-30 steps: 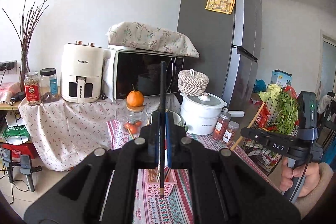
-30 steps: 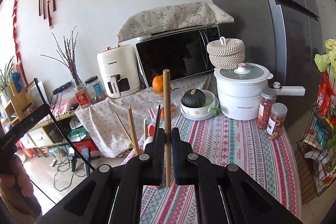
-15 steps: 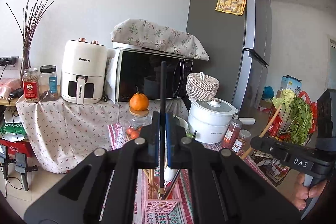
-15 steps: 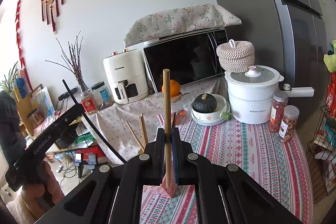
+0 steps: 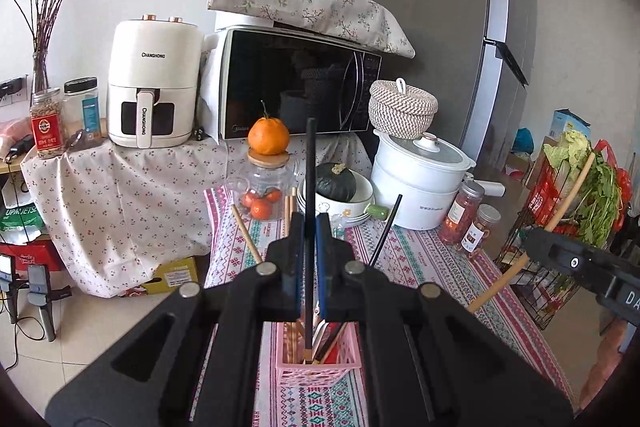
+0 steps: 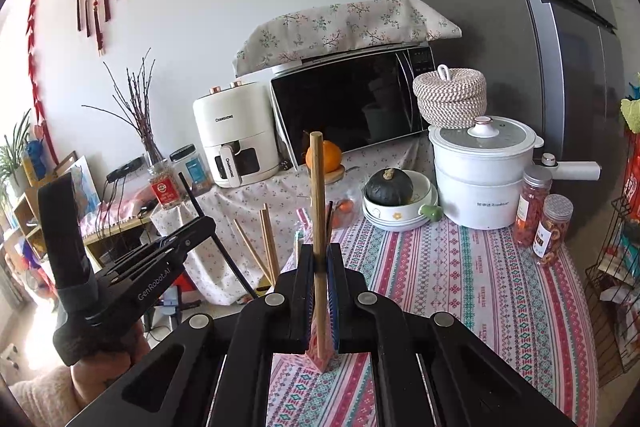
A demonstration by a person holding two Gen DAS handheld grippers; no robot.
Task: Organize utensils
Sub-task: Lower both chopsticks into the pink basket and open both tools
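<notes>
Chopsticks: one black point(image 5: 310, 187), one wooden point(image 6: 318, 211), gripped

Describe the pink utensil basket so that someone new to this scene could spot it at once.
Start at the table with the striped patterned cloth in front of the microwave. At its near end, just below the left gripper, stands the pink basket. It is the only pink lattice-walled container there, and chopsticks stick up out of it.
</notes>
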